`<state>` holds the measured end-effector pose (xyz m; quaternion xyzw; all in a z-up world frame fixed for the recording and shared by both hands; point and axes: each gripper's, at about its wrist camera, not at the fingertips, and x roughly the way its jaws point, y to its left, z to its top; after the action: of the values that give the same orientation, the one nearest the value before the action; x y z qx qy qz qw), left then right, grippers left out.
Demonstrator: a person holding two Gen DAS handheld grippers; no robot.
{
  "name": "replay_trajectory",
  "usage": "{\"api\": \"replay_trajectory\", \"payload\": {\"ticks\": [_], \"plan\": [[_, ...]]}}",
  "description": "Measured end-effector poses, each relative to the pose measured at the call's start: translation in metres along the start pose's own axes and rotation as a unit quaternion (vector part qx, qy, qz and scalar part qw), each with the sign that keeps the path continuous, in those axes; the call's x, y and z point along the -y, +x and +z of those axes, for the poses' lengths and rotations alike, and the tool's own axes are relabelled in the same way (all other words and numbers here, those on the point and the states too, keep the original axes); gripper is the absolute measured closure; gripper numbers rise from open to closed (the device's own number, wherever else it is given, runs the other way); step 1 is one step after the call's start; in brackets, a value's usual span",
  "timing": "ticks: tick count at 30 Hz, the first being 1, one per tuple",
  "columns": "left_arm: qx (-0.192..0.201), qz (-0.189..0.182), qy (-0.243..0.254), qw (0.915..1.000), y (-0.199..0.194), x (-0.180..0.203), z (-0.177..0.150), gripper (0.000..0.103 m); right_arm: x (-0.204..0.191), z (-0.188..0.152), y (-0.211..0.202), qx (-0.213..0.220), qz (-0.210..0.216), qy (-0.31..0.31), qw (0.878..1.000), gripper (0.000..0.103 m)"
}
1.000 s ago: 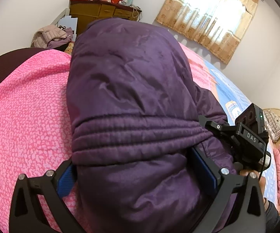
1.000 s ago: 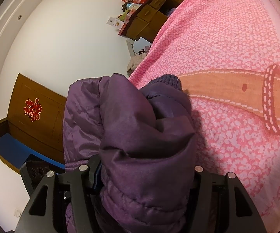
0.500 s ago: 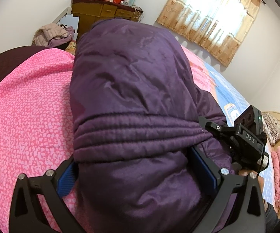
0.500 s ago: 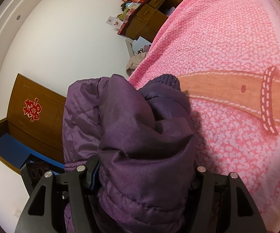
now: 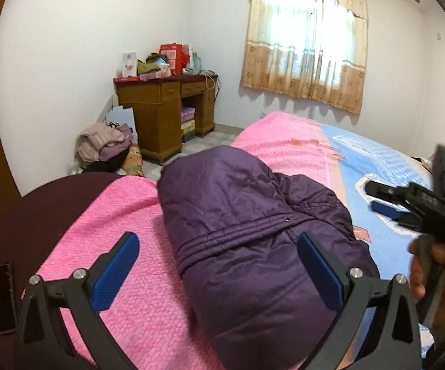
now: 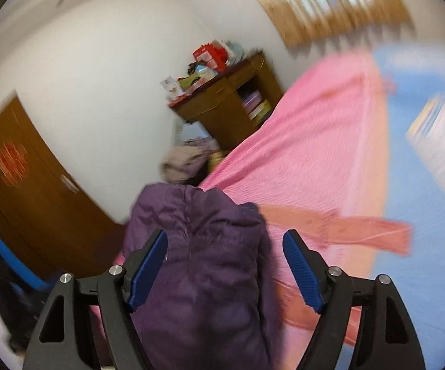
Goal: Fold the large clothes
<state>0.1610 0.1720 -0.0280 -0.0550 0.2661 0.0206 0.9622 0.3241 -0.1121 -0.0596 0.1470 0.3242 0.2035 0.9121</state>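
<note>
A dark purple padded jacket (image 5: 247, 234) lies bunched in a folded heap on the pink bedspread (image 5: 136, 215). My left gripper (image 5: 219, 259) is open, its blue pads apart over the jacket's near end, not gripping it. My right gripper (image 6: 225, 262) is open too, above the jacket (image 6: 203, 265); that view is motion-blurred. The right gripper also shows in the left wrist view (image 5: 385, 200), held in a hand off the jacket's right side.
The bed's far part is light blue (image 5: 376, 160). A wooden desk (image 5: 163, 104) with boxes stands by the back wall, a heap of clothes (image 5: 105, 145) on the floor beside it. A brown door (image 6: 15, 178) is at left, a curtained window (image 5: 308, 52) behind.
Both grippers have let go of the jacket and opened. They have drawn back and up, and the jacket now lies lower on the bed. The right gripper is swinging away.
</note>
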Motion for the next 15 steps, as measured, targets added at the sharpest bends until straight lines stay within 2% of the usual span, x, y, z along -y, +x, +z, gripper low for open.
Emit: {"api": "replay_trajectory", "payload": {"ticks": [2, 4, 11, 15], "plan": [[0.010, -0.008, 0.001, 0.9999, -0.013, 0.000, -0.003, 0.000, -0.034, -0.011, -0.026, 0.023, -0.047, -0.059, 0.997, 0.024], [0.012, -0.002, 0.004, 0.9999, -0.023, 0.003, -0.003, 0.000, -0.057, -0.021, -0.041, 0.036, -0.065, -0.096, 0.993, 0.023], [0.025, -0.022, -0.002, 0.9994, -0.044, 0.008, -0.004, 0.000, -0.097, -0.046, -0.092, 0.080, -0.081, -0.149, 0.982, 0.023], [0.038, -0.032, -0.002, 0.9987, -0.055, 0.011, -0.001, 0.000, -0.109, -0.050, -0.102, 0.086, -0.081, -0.160, 0.980, 0.023]]}}
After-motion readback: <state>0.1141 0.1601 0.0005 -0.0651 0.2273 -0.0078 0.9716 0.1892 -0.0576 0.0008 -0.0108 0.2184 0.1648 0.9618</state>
